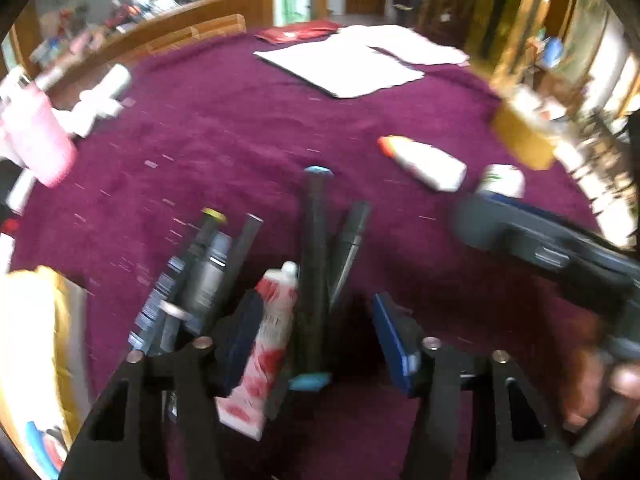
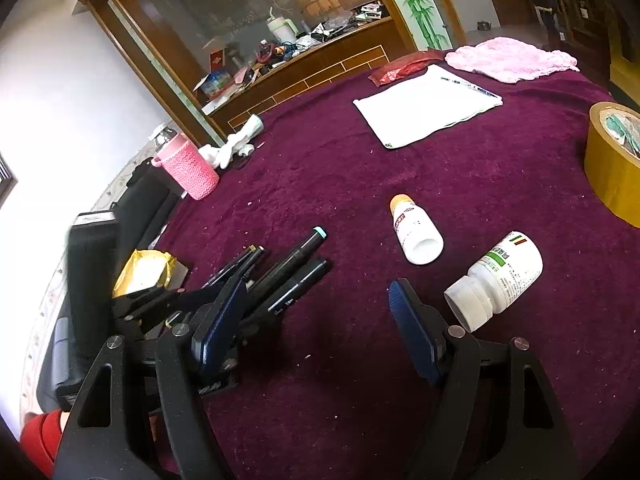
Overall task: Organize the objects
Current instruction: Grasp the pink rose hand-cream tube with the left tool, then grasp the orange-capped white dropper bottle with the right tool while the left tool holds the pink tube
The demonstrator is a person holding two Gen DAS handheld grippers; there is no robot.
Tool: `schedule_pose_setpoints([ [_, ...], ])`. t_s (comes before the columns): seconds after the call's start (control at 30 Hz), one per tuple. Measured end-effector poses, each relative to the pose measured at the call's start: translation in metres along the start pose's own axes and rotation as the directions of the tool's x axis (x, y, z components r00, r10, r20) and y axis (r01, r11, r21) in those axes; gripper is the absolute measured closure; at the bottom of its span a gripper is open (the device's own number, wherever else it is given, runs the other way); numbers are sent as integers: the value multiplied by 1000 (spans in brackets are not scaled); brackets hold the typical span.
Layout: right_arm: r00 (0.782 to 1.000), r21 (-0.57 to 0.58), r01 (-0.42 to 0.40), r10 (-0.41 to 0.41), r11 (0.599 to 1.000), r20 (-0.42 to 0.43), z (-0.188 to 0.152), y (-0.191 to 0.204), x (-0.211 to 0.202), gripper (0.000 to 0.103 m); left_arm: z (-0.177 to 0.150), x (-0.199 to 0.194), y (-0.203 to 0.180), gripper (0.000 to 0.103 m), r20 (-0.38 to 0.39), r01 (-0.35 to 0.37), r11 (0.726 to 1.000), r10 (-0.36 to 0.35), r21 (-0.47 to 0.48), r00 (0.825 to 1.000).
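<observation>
Right wrist: bare plush maroon cloth (image 2: 320,184) ahead, right gripper (image 2: 318,320) spread wide; left gripper (image 1: 316,336) likewise released over cylindrical markers (image 1: 314,264).

- My left gripper (image 1: 316,344) is spread wide, blue pads apart over the purple tablecloth (image 1: 240,140).
- Between its fingers I see a red-and-white tube (image 1: 268,340) and a black marker (image 1: 314,272) with a blue cap.
- More dark markers (image 1: 200,276) lie just left of them.
- Farther right lies a white bottle (image 1: 424,162) on its side.
- My right gripper (image 1: 552,248) comes in from the right; its fingertips are out of sight.
- White papers (image 1: 340,66) sit at the far side.
- A pink bottle (image 1: 38,140) stands far left.
</observation>
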State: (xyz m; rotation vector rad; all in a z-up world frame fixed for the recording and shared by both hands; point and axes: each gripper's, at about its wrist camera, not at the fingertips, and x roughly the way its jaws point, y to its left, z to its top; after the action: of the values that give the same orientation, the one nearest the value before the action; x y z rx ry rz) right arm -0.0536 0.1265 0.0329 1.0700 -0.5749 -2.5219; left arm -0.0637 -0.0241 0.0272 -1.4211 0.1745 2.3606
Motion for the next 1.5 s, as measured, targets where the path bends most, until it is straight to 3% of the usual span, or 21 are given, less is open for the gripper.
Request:
schedule_pose_setpoints([
  [0.07,1000,3,1,-1,1000,2,0,0,0,28,-9,-7,-5,58,-27,91,996,-91,2,995],
  [0.13,1000,4,3,-3,1000,4,0,0,-1,28,-16,-9,-5,60,-42,123,992,-124,-18,991],
  [0.3,1000,3,12,-12,1000,12,1,0,-2,28,-16,-24,10,60,14,37,998,-36,-41,999],
  [0.37,1000,7,14,-14,1000,7,0,-1,-1,28,-10,-20,16,60,7,-12,1000,12,-20,1000],
  [0.67,1000,4,21,-21,1000,11,1,-2,-1,28,-3,3,31,62,-47,-87,995,89,42,995],
  [0.77,1000,1,25,-25,1000,7,0,-2,0,28,-7,7,25,62,-71,-76,996,80,51,994],
  [0.8,1000,-1,27,-27,1000,6,0,-1,0,28,-10,12,22,61,-76,-102,993,107,63,991],
  [0.93,999,-19,35,-35,999,-6,-1,1,4,28,-7,14,20,74,-68,-96,995,97,14,993],
  [1.03,999,-17,52,-53,998,-4,-2,-1,5,28,-14,10,12,81,-75,-103,994,105,34,992],
  [1.23,994,-27,106,-106,994,6,3,-10,-9,28,-47,-11,11,82,-90,-45,999,46,11,995],
  [1.37,975,-111,214,-219,971,-34,20,-19,-23,28,-61,-20,17,81,-80,-9,1000,8,-16,997],
  [1.5,951,-203,207,-245,957,-190,38,-26,-2,28,-55,-17,21,81,-66,-19,999,16,-39,998],
])
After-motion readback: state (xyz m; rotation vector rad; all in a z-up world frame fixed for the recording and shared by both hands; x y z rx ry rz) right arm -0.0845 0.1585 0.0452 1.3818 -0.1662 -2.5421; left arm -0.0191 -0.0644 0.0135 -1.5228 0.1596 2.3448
